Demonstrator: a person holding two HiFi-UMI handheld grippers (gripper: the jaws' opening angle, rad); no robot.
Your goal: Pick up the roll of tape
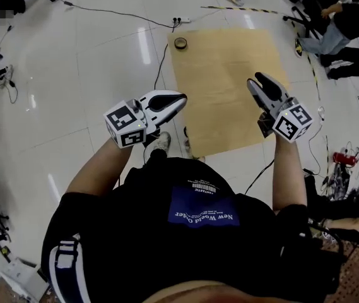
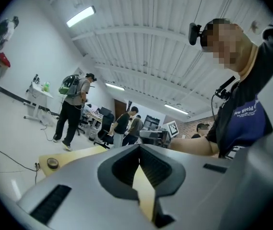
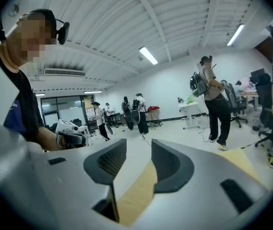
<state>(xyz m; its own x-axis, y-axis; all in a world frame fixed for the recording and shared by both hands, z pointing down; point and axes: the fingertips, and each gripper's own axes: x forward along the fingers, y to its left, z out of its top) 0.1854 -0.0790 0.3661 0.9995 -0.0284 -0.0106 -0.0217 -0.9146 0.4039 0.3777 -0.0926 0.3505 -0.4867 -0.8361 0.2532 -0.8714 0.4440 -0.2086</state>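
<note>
Operator's black shirt (image 1: 135,245) bears a blue patch (image 1: 203,208) reading "New World Order"; the barcode label above it is too small to read. Roll of tape (image 1: 180,43) lies flat on the far left corner of the tan board (image 1: 229,112), well apart from both grippers. Left gripper (image 1: 182,98): jaws closed together, holding nothing. Right gripper (image 1: 256,79): jaws parted, with only board visible between them.
</note>
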